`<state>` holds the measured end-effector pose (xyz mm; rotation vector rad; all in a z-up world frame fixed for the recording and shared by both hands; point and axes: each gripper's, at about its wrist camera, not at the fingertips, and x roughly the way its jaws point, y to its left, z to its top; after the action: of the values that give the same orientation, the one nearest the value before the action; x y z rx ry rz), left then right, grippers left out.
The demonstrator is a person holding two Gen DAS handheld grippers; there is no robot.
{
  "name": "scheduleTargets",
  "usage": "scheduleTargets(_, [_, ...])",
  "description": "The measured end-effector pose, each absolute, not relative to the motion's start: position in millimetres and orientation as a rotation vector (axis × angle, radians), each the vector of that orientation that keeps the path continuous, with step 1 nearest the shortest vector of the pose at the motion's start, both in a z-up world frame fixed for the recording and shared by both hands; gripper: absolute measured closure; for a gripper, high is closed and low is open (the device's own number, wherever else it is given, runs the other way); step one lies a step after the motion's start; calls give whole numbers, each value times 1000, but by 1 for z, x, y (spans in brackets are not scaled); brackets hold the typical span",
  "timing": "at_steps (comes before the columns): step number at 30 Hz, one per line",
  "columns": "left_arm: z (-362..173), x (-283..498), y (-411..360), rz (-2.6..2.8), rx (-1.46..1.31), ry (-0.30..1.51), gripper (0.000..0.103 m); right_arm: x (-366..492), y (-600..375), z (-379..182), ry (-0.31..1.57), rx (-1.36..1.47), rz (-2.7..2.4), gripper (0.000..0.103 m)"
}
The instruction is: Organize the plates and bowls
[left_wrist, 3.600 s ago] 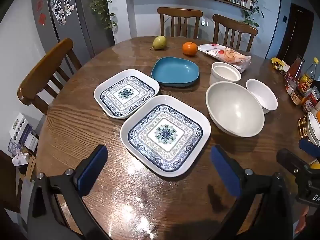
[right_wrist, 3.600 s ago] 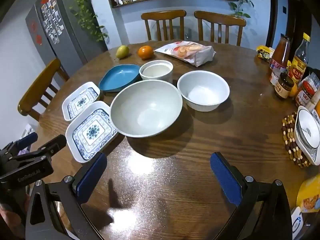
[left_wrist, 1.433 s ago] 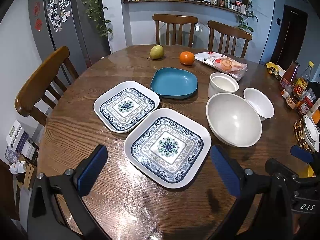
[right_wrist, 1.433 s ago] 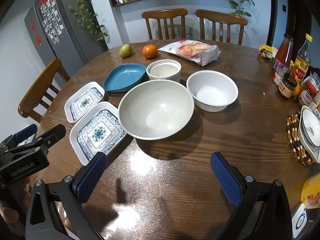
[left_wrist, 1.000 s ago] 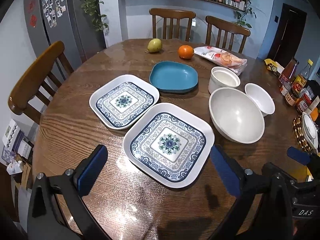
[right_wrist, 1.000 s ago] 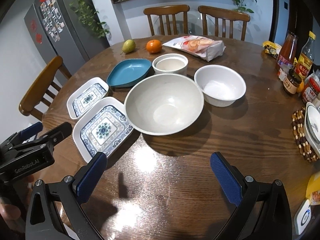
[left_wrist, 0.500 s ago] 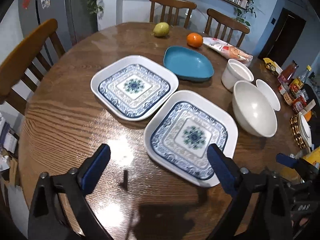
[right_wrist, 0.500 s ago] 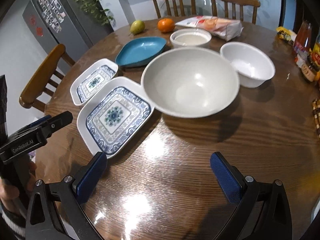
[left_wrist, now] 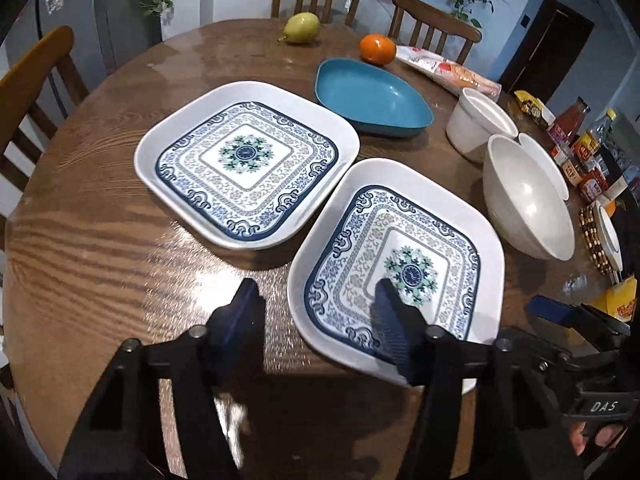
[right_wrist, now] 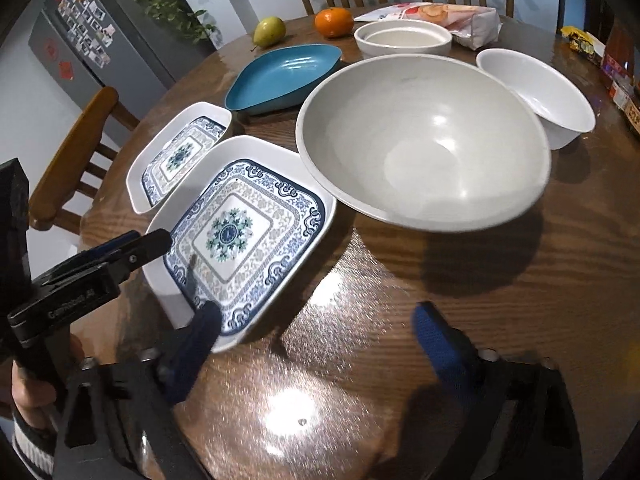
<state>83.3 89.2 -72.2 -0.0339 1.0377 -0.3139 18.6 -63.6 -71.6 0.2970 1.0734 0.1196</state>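
Two square blue-patterned plates lie side by side, the near plate [left_wrist: 400, 240] [right_wrist: 240, 224] and the far plate [left_wrist: 248, 164] [right_wrist: 180, 152]. My left gripper [left_wrist: 316, 320] is closing. The near plate's left rim stands between its jaws, one finger [left_wrist: 390, 328] above the pattern and the other over bare wood, neither pad pressing. My right gripper [right_wrist: 320, 330] is also closing, low over the table. Its left finger [right_wrist: 204, 328] hangs over that plate's front corner. The large grey bowl [right_wrist: 420, 140] [left_wrist: 528, 196] sits just ahead of it.
A blue dish [left_wrist: 372, 100], a white ramekin [left_wrist: 478, 124] and a small white bowl [right_wrist: 536, 80] stand further back. A pear [left_wrist: 300, 26], an orange [left_wrist: 377, 49] and a snack bag [left_wrist: 448, 72] lie at the far edge. Bottles and jars [left_wrist: 576, 136] crowd the right side.
Both grippers have sunk and moved forward. The left jaws have narrowed around the near plate's left rim. The right jaws have narrowed slightly near that plate's front corner.
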Motion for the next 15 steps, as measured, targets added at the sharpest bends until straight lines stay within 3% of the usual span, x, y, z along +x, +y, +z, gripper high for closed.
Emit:
scheduleTargets(5, [-75,91,87,-352,-30,1041,56,28,-61,-73,1067,292,109,30])
scheduleTargets(8, [-77,94,82,-367,-13,1052,70,34,-57,-72,1060,269,104,46])
scheduleTargets(10, [-78,94,81,-389,-19,1059,85,35,-56,-73,1058,262,110,59])
scheduleTargets(13, [-79,89,78,-383,7,1055,85,37,-53,-73,1060,235,107,69])
scheduleTargets(15, [-79,85,78,-372,12,1060,85,35,-56,-74,1063,226,101,81])
